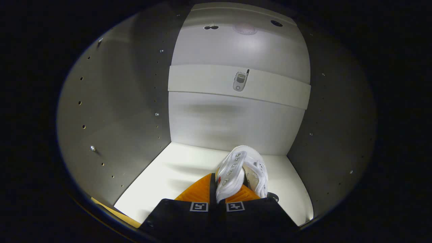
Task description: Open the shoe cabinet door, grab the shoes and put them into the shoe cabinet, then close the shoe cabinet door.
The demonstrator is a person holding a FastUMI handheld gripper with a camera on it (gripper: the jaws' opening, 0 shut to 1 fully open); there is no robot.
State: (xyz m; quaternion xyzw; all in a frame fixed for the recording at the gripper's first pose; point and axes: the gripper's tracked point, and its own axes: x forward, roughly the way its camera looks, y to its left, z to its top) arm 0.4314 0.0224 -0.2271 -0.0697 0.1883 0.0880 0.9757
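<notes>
White sneaker (241,170) sitting pinched between gripper (229,190) fingers, jaws clenching its upper, toe pointing toward 12 o'clock. Shoe hanging inside shoe cabinet (118,111), apparently just above cabinet floor (175,172). Small flip phone (240,81) lying on shelf edge (202,79) beyond, 12 o'clock.

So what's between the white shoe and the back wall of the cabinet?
Nothing: in the gripper view the cabinet floor is bare between the white shoe, pinched by the hand-held gripper, and the back wall.

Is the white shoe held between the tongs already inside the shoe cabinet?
Yes, the tongs grip the white shoe above the shoe cabinet's floor, with its side walls around and the back wall beyond.
</notes>
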